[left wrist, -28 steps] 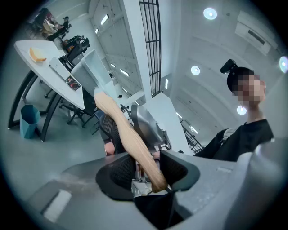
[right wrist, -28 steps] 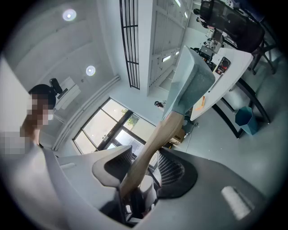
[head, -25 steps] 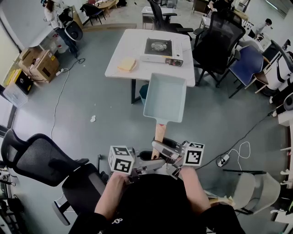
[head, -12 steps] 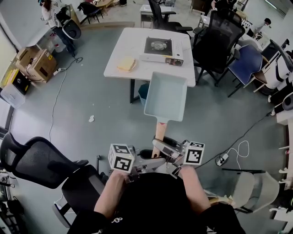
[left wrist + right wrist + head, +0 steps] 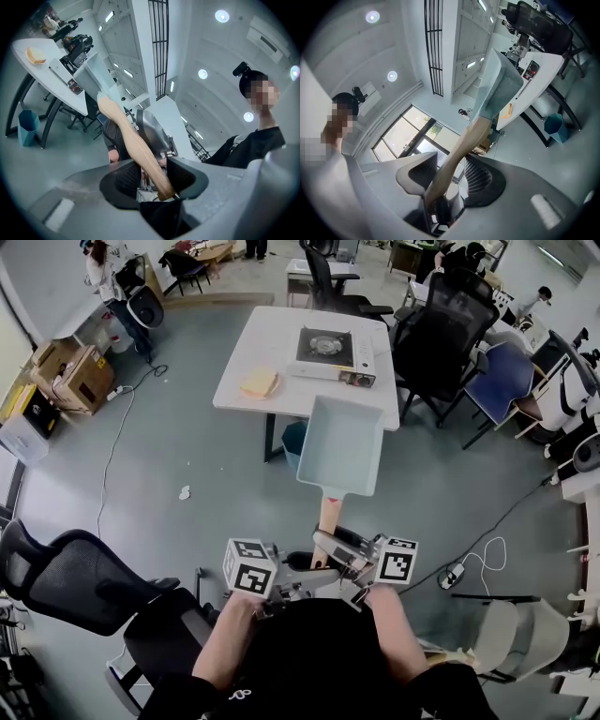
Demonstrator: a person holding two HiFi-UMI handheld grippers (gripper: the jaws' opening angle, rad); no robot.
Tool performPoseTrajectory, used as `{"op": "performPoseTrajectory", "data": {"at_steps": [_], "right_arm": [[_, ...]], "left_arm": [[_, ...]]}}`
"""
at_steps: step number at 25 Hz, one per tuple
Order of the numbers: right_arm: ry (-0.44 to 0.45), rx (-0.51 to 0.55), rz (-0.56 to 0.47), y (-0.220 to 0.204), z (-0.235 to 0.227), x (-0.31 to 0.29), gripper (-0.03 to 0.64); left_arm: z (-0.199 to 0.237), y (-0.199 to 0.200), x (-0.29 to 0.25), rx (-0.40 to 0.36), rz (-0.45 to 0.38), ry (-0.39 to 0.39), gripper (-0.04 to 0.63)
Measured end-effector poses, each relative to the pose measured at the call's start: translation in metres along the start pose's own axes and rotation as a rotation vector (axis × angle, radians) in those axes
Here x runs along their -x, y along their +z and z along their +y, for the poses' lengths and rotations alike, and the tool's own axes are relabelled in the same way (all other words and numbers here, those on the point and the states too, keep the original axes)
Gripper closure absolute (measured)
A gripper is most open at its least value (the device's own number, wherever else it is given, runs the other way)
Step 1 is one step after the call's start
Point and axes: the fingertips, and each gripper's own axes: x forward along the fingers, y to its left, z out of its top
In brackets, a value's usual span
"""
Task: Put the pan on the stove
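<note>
A pale blue rectangular pan (image 5: 342, 446) with a wooden handle (image 5: 326, 517) hangs in the air over the floor, short of the white table (image 5: 272, 334). The portable gas stove (image 5: 330, 346) stands on that table, beyond the pan. My left gripper (image 5: 302, 564) and right gripper (image 5: 330, 546) both meet at the handle's near end, just in front of the person's body. In the left gripper view the handle (image 5: 136, 145) runs between the pads of the left gripper (image 5: 150, 176). In the right gripper view the right gripper (image 5: 445, 176) clamps the handle (image 5: 459, 150) below the pan (image 5: 499, 89).
A yellow sponge (image 5: 260, 382) lies on the table left of the stove, and a teal bin (image 5: 292, 439) stands under the table. Black office chairs (image 5: 441, 324) crowd the table's right side. Another chair (image 5: 84, 577) is at my left, a cable (image 5: 478, 559) on the floor at right.
The table and stove have drifted slightly lower and nearer in the head view. The pan stays held out in front in both grippers.
</note>
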Motion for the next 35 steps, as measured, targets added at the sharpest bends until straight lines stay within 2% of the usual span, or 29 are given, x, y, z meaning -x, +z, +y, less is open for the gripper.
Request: {"op": "performPoseTrajectory", "data": {"at_steps": [13, 26, 35], "right_arm": [[-0.003, -0.012, -0.008, 0.025, -0.023, -0.014, 0.436], [-0.007, -0.04, 0.003, 0.074, -0.06, -0.041, 0.436], [-0.007, -0.08, 0.021, 0.113, -0.095, -0.061, 0.436]], "left_arm": [[0.026, 0.025, 0.0, 0.02, 0.007, -0.001, 0.417], [0.07, 0.075, 0.0, 0.032, -0.002, 0.0, 0.417], [0.107, 0.118, -0.004, 0.09, -0.023, 0.021, 0.417]]}}
